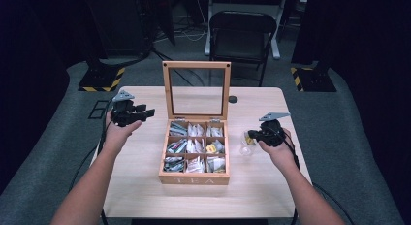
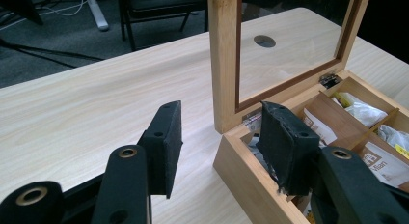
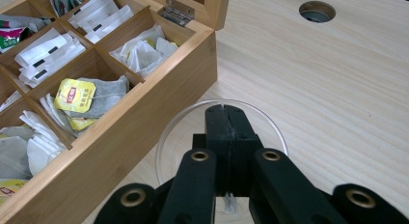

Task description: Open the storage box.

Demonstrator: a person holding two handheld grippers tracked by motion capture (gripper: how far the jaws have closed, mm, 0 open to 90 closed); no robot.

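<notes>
Nearest to us, our forearms come in from the bottom edge of the high view, cut off at the elbows. Our right hand-held gripper [image 3: 225, 119] has its black jaws pressed flat together, clenched over a clear round glass [image 3: 183, 132] that stands on the counter [image 1: 140, 186] just beside the tea box's right side; in the right gripper view a thin pale strand hangs under the jaws, but we cannot tell whether they pinch it. In the high view something yellow shows at the glass, too small to make out. Our left hand-held gripper [image 2: 222, 147] is released: its foam-faced pads stand apart with nothing between them, one over the pale wood-grain counter, the other in front of the box's near corner, hiding part of a compartment. The tea box [image 1: 194, 178] is light bamboo, square, divided into nine compartments of paper-wrapped tea bags [image 3: 79, 96], with "TEA" on its front. Its lid [image 1: 196, 65] stands upright, a wooden frame around a clear pane. Beyond it a round cable hole [image 1: 233, 99] is set in the counter, and a dark chair [image 1: 241, 31] stands on the grey floor.
</notes>
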